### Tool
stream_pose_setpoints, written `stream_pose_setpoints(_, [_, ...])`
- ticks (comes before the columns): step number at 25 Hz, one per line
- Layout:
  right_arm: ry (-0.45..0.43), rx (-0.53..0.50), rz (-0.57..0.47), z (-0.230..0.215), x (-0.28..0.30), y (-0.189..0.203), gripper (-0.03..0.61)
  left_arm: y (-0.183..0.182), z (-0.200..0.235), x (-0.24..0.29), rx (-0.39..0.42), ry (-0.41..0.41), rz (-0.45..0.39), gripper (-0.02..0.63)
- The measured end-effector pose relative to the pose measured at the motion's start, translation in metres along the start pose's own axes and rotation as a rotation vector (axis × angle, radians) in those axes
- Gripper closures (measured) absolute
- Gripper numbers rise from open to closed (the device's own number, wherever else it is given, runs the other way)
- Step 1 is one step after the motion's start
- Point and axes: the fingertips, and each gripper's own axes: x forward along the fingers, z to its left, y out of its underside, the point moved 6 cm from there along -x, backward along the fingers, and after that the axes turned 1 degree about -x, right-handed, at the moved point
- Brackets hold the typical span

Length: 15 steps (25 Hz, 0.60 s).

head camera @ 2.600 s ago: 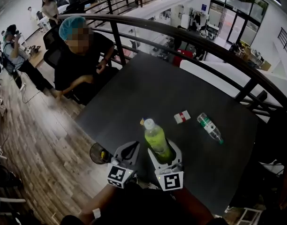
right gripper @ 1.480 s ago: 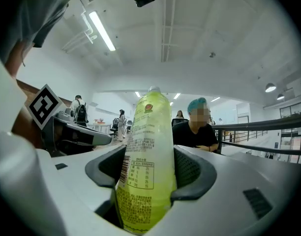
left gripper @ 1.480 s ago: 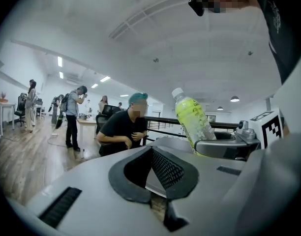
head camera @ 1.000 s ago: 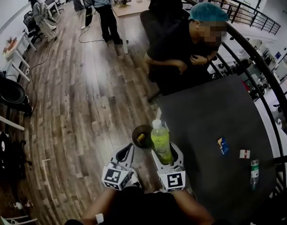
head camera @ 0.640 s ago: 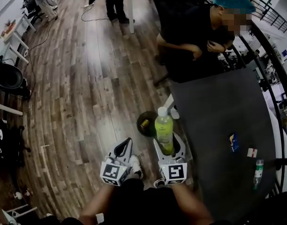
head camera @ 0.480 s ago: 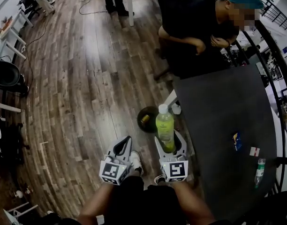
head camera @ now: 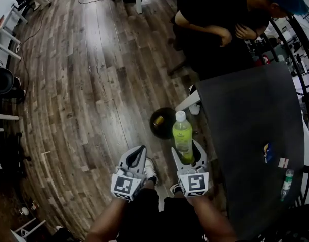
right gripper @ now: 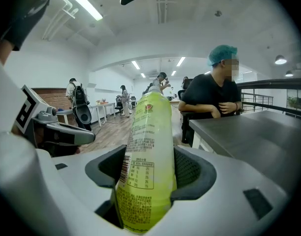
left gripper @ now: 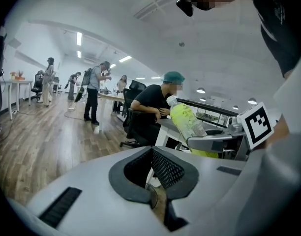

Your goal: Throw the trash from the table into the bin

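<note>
A dark plank floor (head camera: 84, 95) runs down a long open office with white walls (left gripper: 37, 43) and a white ceiling (right gripper: 190, 14) fitted with strip lights (right gripper: 82, 2) (more of them recede into the distance). A dark grey desk (head camera: 245, 115) on white legs stands beside a black metal railing (right gripper: 268, 84). A person in black (head camera: 220, 19) sits at its far end on a black office chair (left gripper: 132, 127). A white table (left gripper: 8, 86) stands by the far wall.

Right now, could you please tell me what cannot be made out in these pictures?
- Inside the bin, head view: one yellowish item, too small to identify.
- The blue packet and the red-and-white item on the table, head view: too small to identify.
- Print on the green bottle, right gripper view: too fine to read.
- The clear bottle, head view: too small to show any contents.
</note>
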Motion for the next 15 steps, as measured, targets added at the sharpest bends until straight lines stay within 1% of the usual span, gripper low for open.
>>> stream_pose_setpoints(6, [-0.004,0.026,0.063,-0.002,0.015,0.035,0.279,0.034,0.017,0.017,-0.004,0.006,0.059,0.594])
stream_pose_setpoints(15, [0.014,0.058,0.161,-0.008,0.047,0.097,0.281,0.068,0.044,0.061,0.011,0.035,0.085,0.594])
